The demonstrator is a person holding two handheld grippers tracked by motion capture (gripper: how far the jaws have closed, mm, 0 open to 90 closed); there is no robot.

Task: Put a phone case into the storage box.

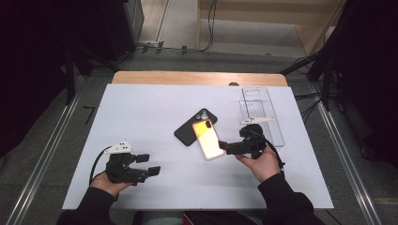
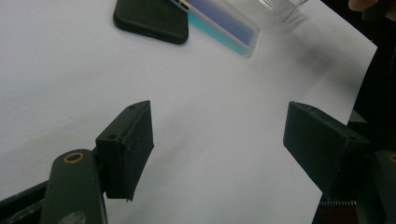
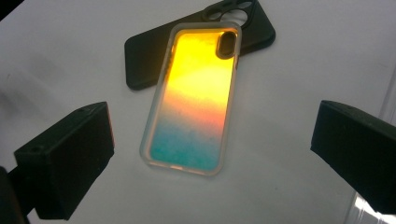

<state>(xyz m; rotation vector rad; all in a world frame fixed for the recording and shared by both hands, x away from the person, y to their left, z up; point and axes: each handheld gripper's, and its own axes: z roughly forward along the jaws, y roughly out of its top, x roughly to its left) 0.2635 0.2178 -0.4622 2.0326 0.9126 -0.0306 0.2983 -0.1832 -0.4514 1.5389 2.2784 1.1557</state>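
Note:
A phone case with an orange-to-teal gradient (image 1: 208, 138) lies flat on the white table (image 1: 141, 108). Its far end rests on a black phone case (image 1: 190, 126). My right gripper (image 1: 228, 146) sits just right of the gradient case, jaws pointing at it. In the right gripper view the gradient case (image 3: 196, 98) lies ahead between the wide-open jaws of my right gripper (image 3: 212, 126), apart from both, with the black case (image 3: 144, 56) under its top. My left gripper (image 1: 149, 164) rests at the front left, open and holding nothing. Its jaws (image 2: 219, 126) frame bare table.
A clear phone case (image 1: 260, 112) lies at the back right of the table, just behind my right hand. The left gripper view shows the black case (image 2: 149, 18) and the gradient case (image 2: 224, 23) far off. Dark stands and cables ring the table.

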